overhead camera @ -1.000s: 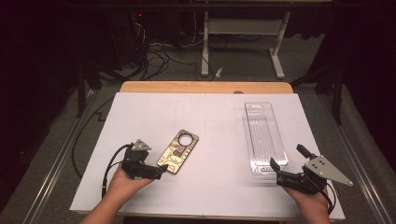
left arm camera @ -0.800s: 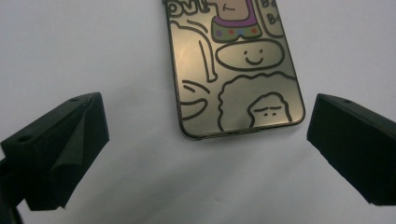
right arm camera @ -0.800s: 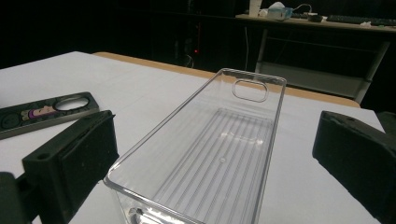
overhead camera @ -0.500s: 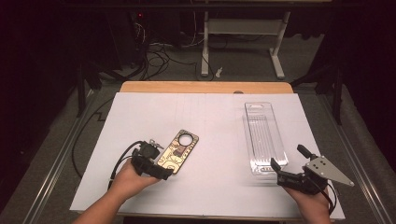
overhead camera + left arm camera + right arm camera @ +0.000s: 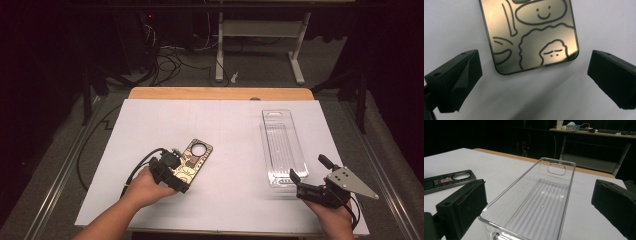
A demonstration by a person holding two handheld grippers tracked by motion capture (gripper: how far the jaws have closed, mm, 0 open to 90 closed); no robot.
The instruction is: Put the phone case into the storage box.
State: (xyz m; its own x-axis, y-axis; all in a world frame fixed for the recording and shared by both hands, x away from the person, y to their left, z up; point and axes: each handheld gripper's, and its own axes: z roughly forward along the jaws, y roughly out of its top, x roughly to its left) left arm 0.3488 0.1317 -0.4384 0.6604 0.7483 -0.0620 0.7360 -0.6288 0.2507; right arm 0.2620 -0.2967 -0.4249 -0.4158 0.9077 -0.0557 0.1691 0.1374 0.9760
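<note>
Two wide-open grippers, left (image 5: 534,82) and right (image 5: 539,220): gold cartoon-printed rectangular phone case (image 5: 192,161), long axis running diagonally far-right; clear plastic tray (image 5: 283,146) lengthwise.

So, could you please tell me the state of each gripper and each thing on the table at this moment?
Left gripper: open, fingers astride the near end of the phone case, not touching it.
Right gripper: open, fingers either side of the near end of the tray.
Phone case: lying flat, printed side up.
Clear tray: upright, empty.
</note>
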